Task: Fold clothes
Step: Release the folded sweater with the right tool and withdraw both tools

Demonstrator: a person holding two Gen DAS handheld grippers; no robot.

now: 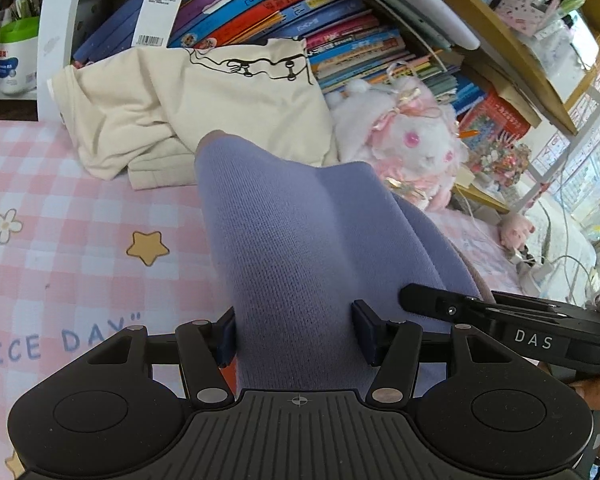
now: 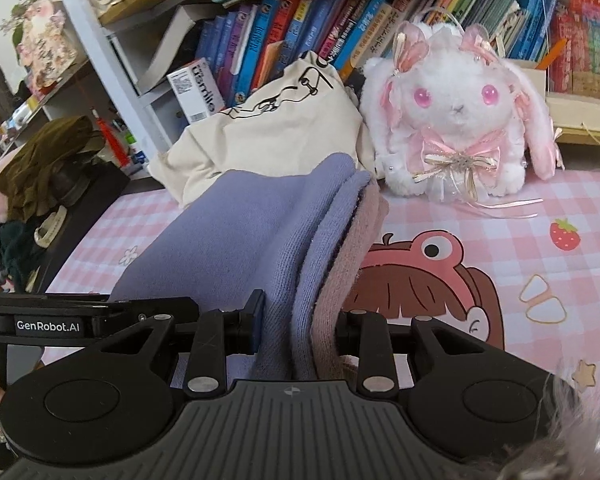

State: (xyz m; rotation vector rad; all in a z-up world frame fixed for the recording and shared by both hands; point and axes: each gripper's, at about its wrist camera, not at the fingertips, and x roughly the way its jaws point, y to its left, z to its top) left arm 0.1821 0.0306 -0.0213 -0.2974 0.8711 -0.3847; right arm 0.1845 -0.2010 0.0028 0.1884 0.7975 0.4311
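Observation:
A lavender knit garment point(image 1: 292, 240) with a dusty-pink layer runs forward from between the fingers of my left gripper point(image 1: 296, 338), which is shut on a thick fold of it. In the right wrist view the same lavender garment point(image 2: 244, 232) is bunched in several layers, its pink part point(image 2: 340, 276) on the right side, and my right gripper point(image 2: 300, 330) is shut on that bundle. The two grippers sit side by side, each one's body showing at the edge of the other's view. A cream garment point(image 1: 196, 104) with black line drawing lies crumpled behind, also visible as the cream garment point(image 2: 276, 132) in the right wrist view.
The pink checked cartoon bedsheet point(image 1: 60, 208) covers the surface. A white and pink plush rabbit point(image 2: 456, 120) sits against a shelf of books point(image 2: 284, 40). A dark pile of clothes point(image 2: 40, 168) lies at the left edge. Cables and a small pink toy point(image 1: 516, 232) lie at right.

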